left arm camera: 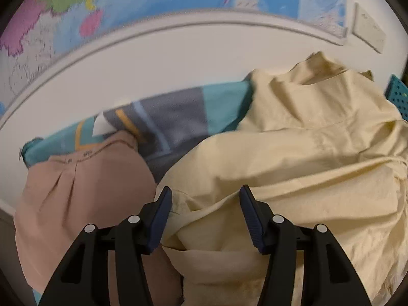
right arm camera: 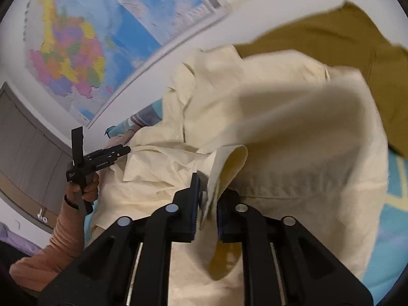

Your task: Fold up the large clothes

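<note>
The pale yellow shirt (left arm camera: 293,137) lies crumpled on a patterned teal cover, filling the space ahead of and under both claws; a tan garment (left arm camera: 84,193) sits just to the left of the left claw (left arm camera: 205,196), and an olive-brown garment (right arm camera: 331,38) lies beyond the shirt, up and right of the right claw (right arm camera: 207,191).

The right claw is nearly closed, its pads pinching a folded edge of the shirt (it looks like a cuff or hem, though blur leaves that uncertain). The left claw stands about half open over the shirt, gripping nothing.

The shirt looks light, thin and limp: it will sag and bunch rather than keep any shape, and a single layer could slip from a loose pinch. Stitched edges, such as the collar (left arm camera: 321,68) far ahead of the left claw, or a hem or shoulder seam, should give the firmest hold.
</note>
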Action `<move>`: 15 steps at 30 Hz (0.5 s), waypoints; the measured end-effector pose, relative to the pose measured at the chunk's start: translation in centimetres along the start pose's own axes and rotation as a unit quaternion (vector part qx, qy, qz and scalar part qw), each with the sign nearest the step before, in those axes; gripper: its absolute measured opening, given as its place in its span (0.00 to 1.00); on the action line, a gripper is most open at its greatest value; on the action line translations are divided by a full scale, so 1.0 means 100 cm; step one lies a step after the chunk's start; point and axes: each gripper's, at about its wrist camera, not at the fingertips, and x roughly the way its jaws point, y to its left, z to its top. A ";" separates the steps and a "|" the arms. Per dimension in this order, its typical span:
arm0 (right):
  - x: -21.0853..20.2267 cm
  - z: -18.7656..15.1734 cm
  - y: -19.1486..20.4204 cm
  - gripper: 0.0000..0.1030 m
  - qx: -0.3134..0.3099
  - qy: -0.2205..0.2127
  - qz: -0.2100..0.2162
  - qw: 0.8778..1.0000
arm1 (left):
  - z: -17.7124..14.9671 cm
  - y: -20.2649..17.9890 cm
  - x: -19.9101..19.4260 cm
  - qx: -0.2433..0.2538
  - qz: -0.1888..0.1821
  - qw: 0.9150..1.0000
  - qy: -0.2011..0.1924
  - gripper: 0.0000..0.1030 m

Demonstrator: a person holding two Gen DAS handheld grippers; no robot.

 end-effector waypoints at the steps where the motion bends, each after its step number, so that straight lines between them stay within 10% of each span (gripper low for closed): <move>1: -0.004 -0.002 -0.001 0.16 0.000 -0.007 0.001 1.000 | -0.002 0.001 -0.004 -0.001 0.001 1.000 -0.008 0.52; 8: -0.027 -0.004 0.008 0.06 -0.037 -0.039 -0.012 0.998 | -0.039 -0.026 -0.074 0.077 -0.035 0.992 -0.092 0.61; 15: -0.005 0.012 0.011 0.06 -0.054 -0.036 -0.054 0.996 | -0.070 -0.077 -0.028 0.170 -0.040 0.984 -0.020 0.65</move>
